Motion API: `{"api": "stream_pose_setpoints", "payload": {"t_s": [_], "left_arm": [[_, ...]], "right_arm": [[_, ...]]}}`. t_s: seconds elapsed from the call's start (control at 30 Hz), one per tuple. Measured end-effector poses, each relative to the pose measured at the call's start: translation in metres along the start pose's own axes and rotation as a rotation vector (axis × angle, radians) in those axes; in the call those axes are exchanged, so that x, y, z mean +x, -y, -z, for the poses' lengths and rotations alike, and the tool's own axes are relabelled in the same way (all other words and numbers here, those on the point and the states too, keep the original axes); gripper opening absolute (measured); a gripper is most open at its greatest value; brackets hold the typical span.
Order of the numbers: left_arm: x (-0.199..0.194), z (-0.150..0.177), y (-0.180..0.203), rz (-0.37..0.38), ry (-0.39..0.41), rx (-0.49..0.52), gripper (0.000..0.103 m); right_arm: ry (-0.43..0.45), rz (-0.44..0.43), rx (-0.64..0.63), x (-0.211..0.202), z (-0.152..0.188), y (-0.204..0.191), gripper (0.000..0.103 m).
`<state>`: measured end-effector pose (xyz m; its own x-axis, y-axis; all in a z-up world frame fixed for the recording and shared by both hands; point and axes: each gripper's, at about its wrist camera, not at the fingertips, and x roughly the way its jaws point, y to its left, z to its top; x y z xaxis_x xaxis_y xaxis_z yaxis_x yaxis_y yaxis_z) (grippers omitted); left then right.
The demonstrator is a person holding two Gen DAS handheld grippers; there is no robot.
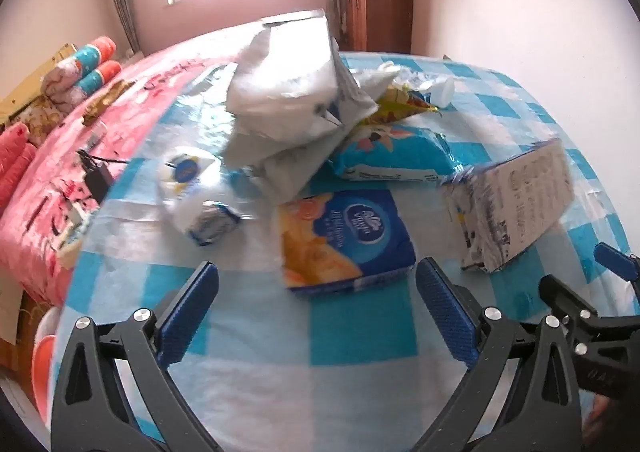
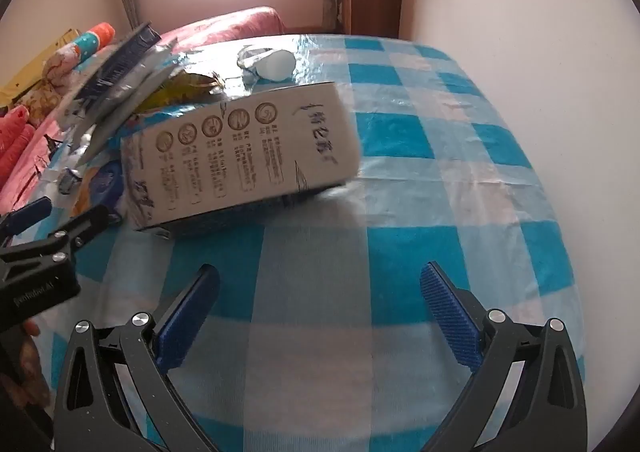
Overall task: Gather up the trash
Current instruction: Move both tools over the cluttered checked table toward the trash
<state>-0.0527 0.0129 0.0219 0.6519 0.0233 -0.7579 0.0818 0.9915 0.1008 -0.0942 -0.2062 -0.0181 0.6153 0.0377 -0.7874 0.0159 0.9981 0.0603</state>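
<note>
Two grippers, both mine: my left gripper (image 1: 318, 288) and right gripper (image 2: 320, 292) hang with jaws spread wide, nothing between them. Six or so pieces of trash lie on the blue-checked blanket (image 1: 360, 332): one blue tissue pack (image 1: 344, 240) just ahead of my left, one printed carton (image 2: 240, 160) ahead of my right, one crumpled white bag (image 1: 288, 92) heaped behind. Print too blurred to read.

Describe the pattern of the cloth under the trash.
The cloth is checked in blue, pale blue and white squares, clearest in the right wrist view.
</note>
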Motion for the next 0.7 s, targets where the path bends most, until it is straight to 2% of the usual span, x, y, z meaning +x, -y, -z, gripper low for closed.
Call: {"api": "stream_pose_setpoints", "payload": {"t_s": [0.33,0.43,0.6,0.7], "left_arm": [[-0.059,0.004,-0.037,-0.014,0.111,-0.022,0.099],[-0.08,0.005,-0.045,-0.029,0.155,-0.026,0.099],[-0.111,0.008,-0.058,-0.054,0.218,-0.033,0.099],[-0.123,0.008,-0.062,-0.076,0.247,-0.031,0.099]], "right_arm": [[0.113,-0.001,-0.043,-0.063,0.014,-0.01,0.099],[0.155,0.001,-0.057,-0.08,0.008,-0.016,0.099],[0.255,0.012,-0.081,-0.118,0.003,-0.025,0.099],[0.332,-0.014,-0.081,-0.144,0.004,-0.026,0.099]]}}
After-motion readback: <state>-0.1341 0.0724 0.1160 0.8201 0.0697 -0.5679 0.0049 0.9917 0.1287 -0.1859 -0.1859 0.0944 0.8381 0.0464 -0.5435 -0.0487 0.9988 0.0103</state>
